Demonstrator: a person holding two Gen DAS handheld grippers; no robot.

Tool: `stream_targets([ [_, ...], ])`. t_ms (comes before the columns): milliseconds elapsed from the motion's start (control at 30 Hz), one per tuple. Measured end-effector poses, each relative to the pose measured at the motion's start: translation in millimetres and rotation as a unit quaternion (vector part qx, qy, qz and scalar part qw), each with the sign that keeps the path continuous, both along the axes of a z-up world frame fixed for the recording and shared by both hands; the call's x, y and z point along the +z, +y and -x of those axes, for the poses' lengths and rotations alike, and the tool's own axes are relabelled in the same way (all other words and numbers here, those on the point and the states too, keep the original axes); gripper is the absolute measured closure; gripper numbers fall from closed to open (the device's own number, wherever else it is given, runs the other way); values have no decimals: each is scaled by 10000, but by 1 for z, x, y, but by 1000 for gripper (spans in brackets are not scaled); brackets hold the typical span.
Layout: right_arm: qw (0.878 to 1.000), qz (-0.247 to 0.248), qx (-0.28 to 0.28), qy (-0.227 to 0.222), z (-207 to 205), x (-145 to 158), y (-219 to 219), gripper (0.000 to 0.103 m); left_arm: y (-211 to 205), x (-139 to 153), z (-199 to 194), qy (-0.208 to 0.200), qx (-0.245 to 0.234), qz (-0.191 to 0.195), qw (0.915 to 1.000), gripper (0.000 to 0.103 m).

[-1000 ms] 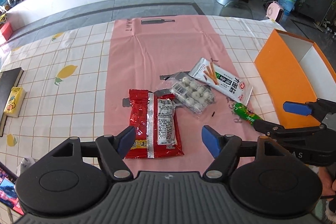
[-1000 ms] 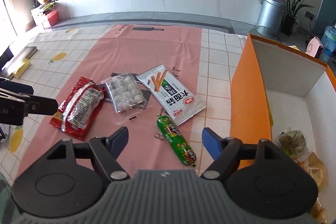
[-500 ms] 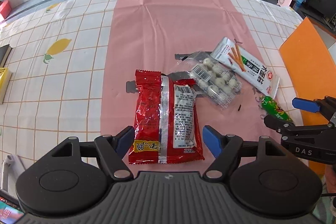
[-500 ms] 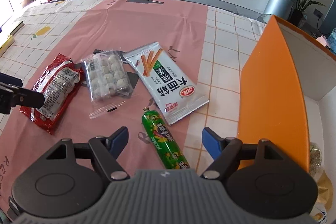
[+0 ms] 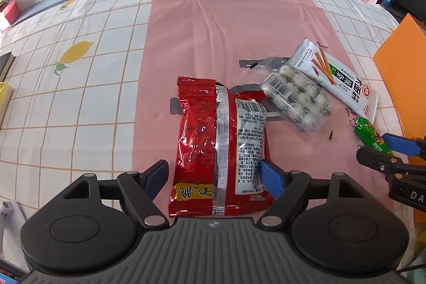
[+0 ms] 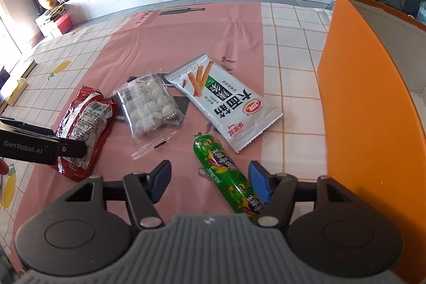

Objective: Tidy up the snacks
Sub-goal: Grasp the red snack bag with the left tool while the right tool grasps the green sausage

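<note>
A red snack bag (image 5: 221, 145) lies on the pink mat (image 5: 213, 25); my left gripper (image 5: 214, 173) is open with its fingers on either side of the bag's near end. The bag also shows in the right wrist view (image 6: 85, 127). A green sausage (image 6: 226, 172) lies between the open fingers of my right gripper (image 6: 210, 180), close to the right finger. It shows in the left wrist view (image 5: 371, 135) too. A clear pack of white balls (image 6: 151, 105) and a white stick-snack packet (image 6: 223, 100) lie between them.
An orange box (image 6: 359, 103) with white inner walls stands at the right, close to my right gripper. The checked tablecloth (image 5: 66, 87) stretches to the left. A yellow item (image 5: 5, 95) lies at the far left edge.
Both grippers have moved forward and down. The red bag now lies between my left fingers and the sausage between my right fingers. Both stay open.
</note>
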State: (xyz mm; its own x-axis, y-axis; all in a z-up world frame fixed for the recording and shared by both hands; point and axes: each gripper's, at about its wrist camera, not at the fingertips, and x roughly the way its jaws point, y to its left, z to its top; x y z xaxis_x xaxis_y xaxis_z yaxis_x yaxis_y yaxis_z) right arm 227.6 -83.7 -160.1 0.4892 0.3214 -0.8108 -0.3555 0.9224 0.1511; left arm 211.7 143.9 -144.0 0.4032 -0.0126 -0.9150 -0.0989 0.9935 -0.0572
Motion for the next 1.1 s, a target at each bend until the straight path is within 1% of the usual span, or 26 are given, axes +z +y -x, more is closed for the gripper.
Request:
stream_targets([
  [100, 9999, -168, 28, 31, 2, 0, -6, 51, -2, -2, -3, -102, 5, -27, 9999, 10],
  [133, 9998, -186, 44, 27, 3, -1, -7, 56, -4, -2, -5, -131, 8, -61, 9999, 10],
  [233, 9996, -257, 134, 32, 1, -3, -10, 63, -8, -4, -9, -191, 39, -164, 9997, 10],
  [267, 9994, -300, 152, 39, 0, -4, -11, 64, -9, -4, -10, -208, 77, -175, 9996, 10],
  [400, 9995, -277, 113, 12, -3, -8, -14, 79, -10, -5, -13, -212, 176, -225, 9994, 10],
  [433, 9995, -281, 128, 15, -3, -8, -14, 81, -10, -5, -13, -215, 216, -224, 9993, 10],
  [500, 9995, -287, 161, 7, -3, -8, -15, 82, -11, -6, -13, -231, 284, -213, 9991, 14],
  [533, 9994, -274, 191, -6, -2, -8, -16, 83, -11, -5, -13, -239, 296, -204, 9991, 18],
  [567, 9994, -260, 215, -17, -2, -8, -15, 83, -12, -5, -13, -250, 317, -203, 9990, 20],
  [667, 9994, -245, 263, -19, -1, -9, -16, 83, -16, -4, -14, -232, 382, -283, 9986, 22],
  [867, 9986, -438, 273, 82, 3, -6, -20, 83, -26, 7, -10, -219, 348, -460, 9981, 23],
  [1000, 9977, -509, 447, -87, 15, 4, -19, 84, -38, 22, 1, -249, 324, -499, 9979, 23],
  [1100, 9965, -654, 504, -157, 22, 14, -22, 84, -49, 38, 12, -344, 249, -483, 9979, 23],
])
